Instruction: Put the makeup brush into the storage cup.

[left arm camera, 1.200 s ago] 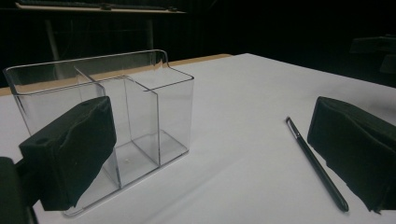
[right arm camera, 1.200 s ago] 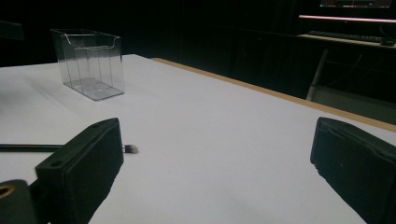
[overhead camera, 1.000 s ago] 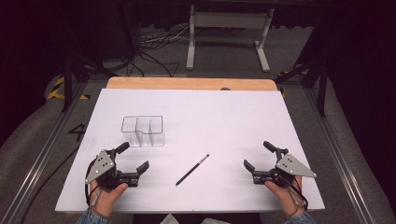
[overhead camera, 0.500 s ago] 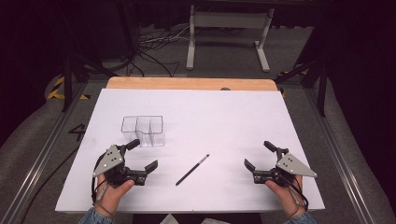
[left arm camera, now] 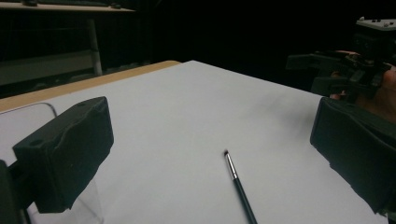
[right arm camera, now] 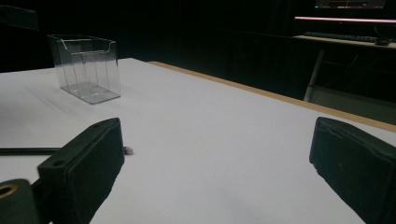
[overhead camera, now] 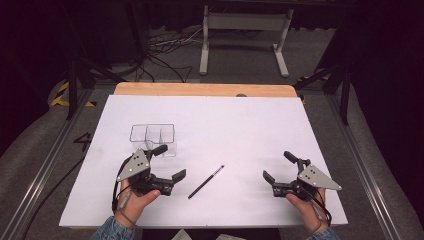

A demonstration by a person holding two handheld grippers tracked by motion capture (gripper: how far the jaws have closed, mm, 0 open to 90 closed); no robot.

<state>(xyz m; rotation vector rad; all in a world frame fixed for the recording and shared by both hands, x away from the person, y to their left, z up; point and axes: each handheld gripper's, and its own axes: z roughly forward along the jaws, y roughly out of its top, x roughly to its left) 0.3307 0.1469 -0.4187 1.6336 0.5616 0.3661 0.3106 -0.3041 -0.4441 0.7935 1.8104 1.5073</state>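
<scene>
A thin black brush [overhead camera: 206, 182] lies at an angle on the white table top [overhead camera: 235, 125], between my two grippers. My left gripper [overhead camera: 170, 162] stands open just left of the brush, with nothing between its jaws. Its far jaw is close to the clear compartment box [overhead camera: 152, 139]. In the left gripper view the brush [left arm camera: 238, 184] lies ahead between the open jaws of my left gripper [left arm camera: 210, 135]. My right gripper [overhead camera: 278, 166] is open and empty near the front right. Its own view shows the right gripper [right arm camera: 217, 144], the box [right arm camera: 86, 70] far off and the brush [right arm camera: 28, 150] at the left.
A wooden strip [overhead camera: 200, 89] runs along the table's far edge. Behind it, on the floor, stand a metal frame [overhead camera: 242, 30] and loose cables [overhead camera: 165, 47]. My right gripper [left arm camera: 348, 65] shows far off in the left gripper view. White surface lies open around the brush.
My left gripper has moved right and a little forward, closer to the brush and the clear box. The right gripper and the brush have stayed in place.
</scene>
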